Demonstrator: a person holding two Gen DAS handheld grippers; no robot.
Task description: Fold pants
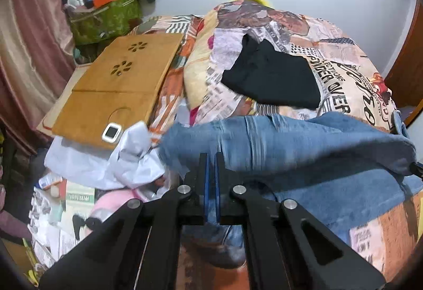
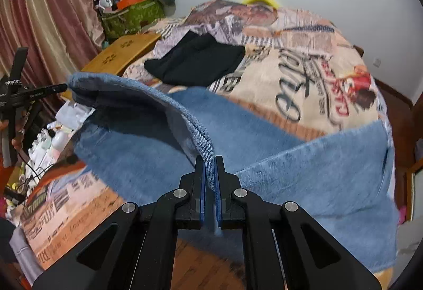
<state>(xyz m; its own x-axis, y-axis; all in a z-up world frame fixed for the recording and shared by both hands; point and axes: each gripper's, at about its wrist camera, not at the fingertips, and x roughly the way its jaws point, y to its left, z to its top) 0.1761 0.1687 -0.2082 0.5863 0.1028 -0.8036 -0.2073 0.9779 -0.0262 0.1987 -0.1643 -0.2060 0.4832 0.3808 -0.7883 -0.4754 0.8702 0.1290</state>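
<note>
We hold the left tool (image 1: 211,157) clamped on one edge of the blue jeans (image 1: 304,147), and the right tool (image 2: 210,161) pinched on another denim fold. The jeans hang lifted between them, the rest draped over the printed bedspread (image 2: 304,73), near a folded black garment (image 2: 195,62).

Jeans (image 2: 277,157) spread across near part of bed (image 2: 317,73), one edge lifted between left tool (image 1: 211,157) and right tool (image 2: 210,160). Folded dark garment (image 2: 198,62) on bed behind jeans. Wooden lap tray (image 1: 119,83) left of garment; stuffed bag (image 1: 105,17) behind tray, by curtain (image 1: 26,38).
</note>
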